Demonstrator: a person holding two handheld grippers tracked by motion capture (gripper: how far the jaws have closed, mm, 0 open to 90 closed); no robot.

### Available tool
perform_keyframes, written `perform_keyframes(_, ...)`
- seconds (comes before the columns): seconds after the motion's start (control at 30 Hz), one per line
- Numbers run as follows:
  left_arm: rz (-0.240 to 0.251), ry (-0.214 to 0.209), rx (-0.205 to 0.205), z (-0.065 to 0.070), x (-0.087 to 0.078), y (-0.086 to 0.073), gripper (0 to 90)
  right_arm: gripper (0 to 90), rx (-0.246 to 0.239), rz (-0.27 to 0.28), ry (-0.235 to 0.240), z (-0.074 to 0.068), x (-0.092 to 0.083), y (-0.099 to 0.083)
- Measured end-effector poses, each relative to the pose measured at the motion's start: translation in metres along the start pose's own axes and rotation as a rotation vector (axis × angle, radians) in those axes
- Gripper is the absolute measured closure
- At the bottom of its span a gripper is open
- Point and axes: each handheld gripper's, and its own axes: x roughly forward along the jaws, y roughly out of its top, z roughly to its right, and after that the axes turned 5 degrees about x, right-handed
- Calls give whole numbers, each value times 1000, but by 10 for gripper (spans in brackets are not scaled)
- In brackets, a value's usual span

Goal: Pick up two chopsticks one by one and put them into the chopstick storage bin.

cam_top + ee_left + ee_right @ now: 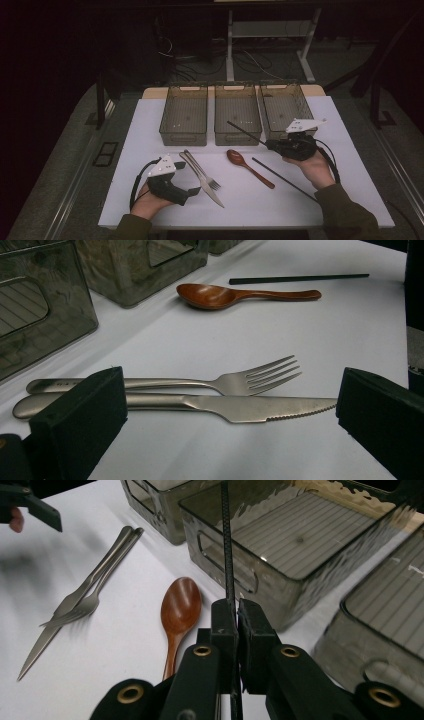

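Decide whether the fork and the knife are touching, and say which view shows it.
Touching. In the left gripper view, the fork lies pressed along the knife, their handles side by side with no gap; the high view shows them crossing.

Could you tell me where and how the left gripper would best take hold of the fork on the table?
Grip the fork at mid-handle from above, jaws across its width. It lies flat, its handle close alongside the knife, so a narrow pinch is probably needed. The left gripper stands open just in front of it.
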Motion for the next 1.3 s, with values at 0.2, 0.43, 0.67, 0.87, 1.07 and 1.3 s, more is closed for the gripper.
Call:
perform_keyframes(0.2,0,0,-1,0,0,0,0,853,9,1,1,-3,12,13)
perform_keyframes(0.43,0,-2,1,-1,-1,0,0,853,12,0,1,-9,34,38)
perform_keyframes(0.67,7,-2,-8,0,-1,0,0,853,12,-13,-4,-16,54,57)
perform_keyframes(0.87,12,-3,-13,-1,-1,0,0,853,20,-18,-8,-25,77,80)
perform_keyframes(1.07,14,-4,-14,-1,-2,0,0,853,32,-30,-12,-30,100,97)
perform_keyframes(1.3,15,-5,-8,-1,-2,1,0,852,35,-60,-21,-36,125,113)
